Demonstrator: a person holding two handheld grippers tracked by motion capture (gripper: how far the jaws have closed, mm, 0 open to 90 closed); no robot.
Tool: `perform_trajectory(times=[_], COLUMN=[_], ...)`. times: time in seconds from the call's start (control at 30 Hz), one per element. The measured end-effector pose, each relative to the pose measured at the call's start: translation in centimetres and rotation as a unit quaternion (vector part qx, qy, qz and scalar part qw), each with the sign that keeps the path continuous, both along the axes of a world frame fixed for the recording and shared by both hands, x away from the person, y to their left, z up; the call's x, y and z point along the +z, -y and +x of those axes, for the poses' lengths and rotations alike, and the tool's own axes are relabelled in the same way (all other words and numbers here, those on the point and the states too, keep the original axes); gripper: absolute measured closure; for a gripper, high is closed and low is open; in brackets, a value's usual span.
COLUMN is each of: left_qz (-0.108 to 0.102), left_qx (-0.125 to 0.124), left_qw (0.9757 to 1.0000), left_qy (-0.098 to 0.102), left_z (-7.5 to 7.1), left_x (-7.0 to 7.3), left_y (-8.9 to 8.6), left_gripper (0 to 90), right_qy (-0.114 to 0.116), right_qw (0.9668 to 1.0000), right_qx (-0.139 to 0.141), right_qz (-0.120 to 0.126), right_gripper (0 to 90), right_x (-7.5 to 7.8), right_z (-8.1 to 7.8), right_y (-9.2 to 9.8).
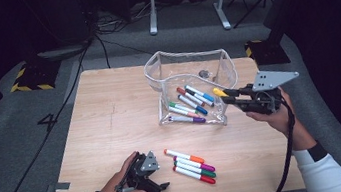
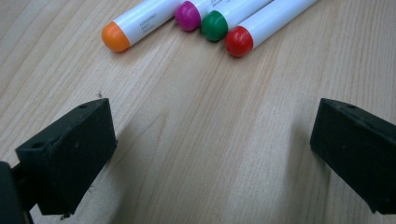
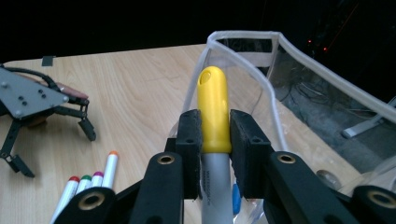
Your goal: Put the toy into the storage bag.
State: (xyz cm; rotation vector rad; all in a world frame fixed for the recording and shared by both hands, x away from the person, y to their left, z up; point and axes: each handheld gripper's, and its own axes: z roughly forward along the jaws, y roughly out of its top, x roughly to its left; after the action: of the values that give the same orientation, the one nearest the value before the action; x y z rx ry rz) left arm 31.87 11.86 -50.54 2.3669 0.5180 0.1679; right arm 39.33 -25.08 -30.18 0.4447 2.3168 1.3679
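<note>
Left gripper [image 2: 210,154]: rests on the table [image 1: 112,129], jaws wide apart, holding nothing.
Four markers [image 1: 191,166]: beside it, barrels cut off in the left gripper view.
Right gripper [image 3: 215,140]: clamps the yellow-capped marker [image 3: 214,107] over the clear pouch [image 1: 164,64], its barrel hidden below the pads.

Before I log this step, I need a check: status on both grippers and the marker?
Right gripper shut on yellow marker, beside the clear pouch. Left gripper open, resting on table. Four markers left. Nothing blocking.
</note>
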Motion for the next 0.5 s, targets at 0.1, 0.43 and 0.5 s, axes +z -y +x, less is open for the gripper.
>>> perform_trajectory(times=[0.1,0.43,0.5], left_qz=[0.001,0.001,0.001], left_qx=[0.001,0.001,0.001], left_qw=[1.0,1.0,1.0], left_qy=[0.0,0.0,0.0], left_z=[0.0,0.0,0.0], left_x=[0.0,0.0,0.0], left_y=[0.0,0.0,0.0], left_gripper=[0.5,0.5,0.5], right_qy=[0.005,0.013,0.014], right_qw=[1.0,0.9995,0.9995], right_qx=[-0.003,-0.015,-0.013], right_qz=[-0.001,-0.025,-0.027], right_gripper=[74.7,74.6,74.7], right_x=[1.4,4.5,4.7], right_z=[0.5,3.9,4.6], right_y=[-0.2,-2.1,-2.6])
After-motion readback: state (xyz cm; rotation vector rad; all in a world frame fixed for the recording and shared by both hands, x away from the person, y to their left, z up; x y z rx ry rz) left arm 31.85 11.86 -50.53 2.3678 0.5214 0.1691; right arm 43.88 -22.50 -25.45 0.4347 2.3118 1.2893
